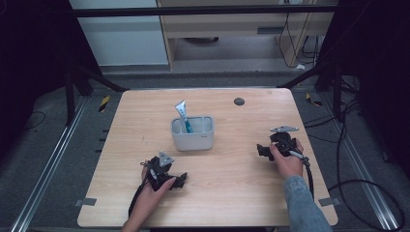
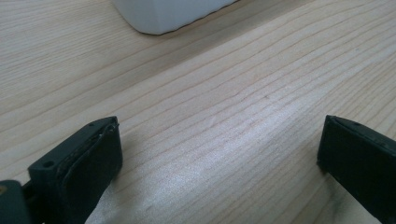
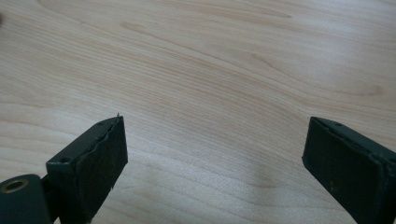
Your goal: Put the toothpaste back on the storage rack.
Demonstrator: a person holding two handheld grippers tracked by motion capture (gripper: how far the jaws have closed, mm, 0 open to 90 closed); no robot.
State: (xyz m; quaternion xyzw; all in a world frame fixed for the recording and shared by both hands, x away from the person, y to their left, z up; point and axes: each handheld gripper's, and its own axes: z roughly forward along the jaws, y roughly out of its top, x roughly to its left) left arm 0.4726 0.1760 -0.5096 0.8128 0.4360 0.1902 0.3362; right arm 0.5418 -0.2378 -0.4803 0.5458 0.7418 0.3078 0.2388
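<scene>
Toothpaste tube (image 1: 183, 115) leans in grey holder (image 1: 192, 140); grippers well apart.

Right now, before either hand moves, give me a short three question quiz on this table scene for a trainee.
1. True or false: the toothpaste tube lies flat on the table.
2. Which gripper is nearer the grey holder? A) left gripper B) right gripper
3. Fill in: the jaws of both grippers stand ____, with bare wood between them.

Key
1. False: it stands tilted in the left compartment of the holder.
2. A: the holder's corner shows at the top of the left gripper view.
3. Open.
</scene>
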